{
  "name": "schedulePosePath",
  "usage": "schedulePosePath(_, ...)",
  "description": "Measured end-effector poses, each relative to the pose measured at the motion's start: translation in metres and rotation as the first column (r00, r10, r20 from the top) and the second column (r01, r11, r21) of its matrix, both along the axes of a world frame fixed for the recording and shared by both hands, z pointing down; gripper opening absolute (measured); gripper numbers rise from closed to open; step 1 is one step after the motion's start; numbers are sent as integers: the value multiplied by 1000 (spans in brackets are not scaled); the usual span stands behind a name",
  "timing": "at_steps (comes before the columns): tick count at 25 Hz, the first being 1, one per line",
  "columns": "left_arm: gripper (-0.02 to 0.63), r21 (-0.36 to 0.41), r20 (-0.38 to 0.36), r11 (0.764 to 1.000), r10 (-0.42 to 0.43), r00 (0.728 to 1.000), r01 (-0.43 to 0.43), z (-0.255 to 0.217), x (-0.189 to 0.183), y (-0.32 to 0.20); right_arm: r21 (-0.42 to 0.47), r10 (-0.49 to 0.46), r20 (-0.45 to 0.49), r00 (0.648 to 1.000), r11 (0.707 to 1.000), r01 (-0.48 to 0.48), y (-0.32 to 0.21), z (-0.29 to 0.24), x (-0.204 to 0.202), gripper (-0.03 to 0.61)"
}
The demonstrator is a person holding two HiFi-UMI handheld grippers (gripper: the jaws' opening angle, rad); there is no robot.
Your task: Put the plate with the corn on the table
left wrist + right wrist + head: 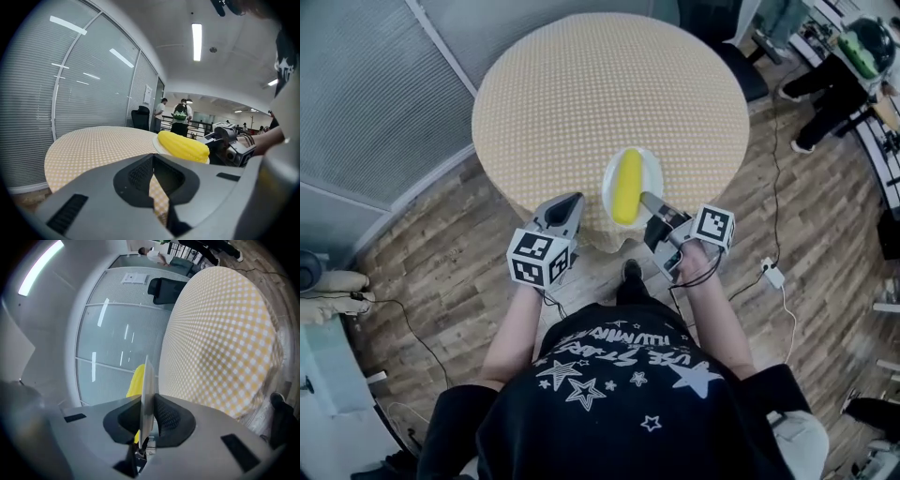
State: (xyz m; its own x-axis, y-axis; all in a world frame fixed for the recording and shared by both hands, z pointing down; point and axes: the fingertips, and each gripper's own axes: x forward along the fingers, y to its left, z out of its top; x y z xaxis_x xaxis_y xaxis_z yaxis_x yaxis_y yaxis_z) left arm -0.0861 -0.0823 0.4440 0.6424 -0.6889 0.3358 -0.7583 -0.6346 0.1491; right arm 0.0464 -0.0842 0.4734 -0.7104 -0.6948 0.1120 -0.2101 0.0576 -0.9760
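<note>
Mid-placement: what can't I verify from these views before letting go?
Whether the plate touches the table or hovers: head view looks straight down; in left gripper view the left claw covers its underside.
Most of the corn: right gripper view, behind the edge-on plate.
The plate's near rim: head view, under the right claw.

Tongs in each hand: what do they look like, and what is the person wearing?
The left tongs and right tongs are grey, tapering to blunt tips, with dark ribbed pads inside. Each carries a white cube printed with black square markers. A black cable loops under the right one. The person wears a black shirt with white stars and lettering.
</note>
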Motion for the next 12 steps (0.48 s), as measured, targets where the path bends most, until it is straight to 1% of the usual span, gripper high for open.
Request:
schedulePosePath(3, 3, -8, -7, 1000, -31, 1000, 31, 0, 13, -21, 7, -34, -9, 999, 999, 34, -26, 0, 13, 48)
schedulePosePath(6, 3, -11, 8, 999, -42, 999, 42, 2, 31, -37, 4, -51, -5, 999, 999, 51, -48, 1, 29, 49)
schedulePosePath(12, 4, -14, 17, 995, -97, 995, 97, 0, 55, -64, -10, -90, 12, 996, 996, 90, -84, 7, 55, 48)
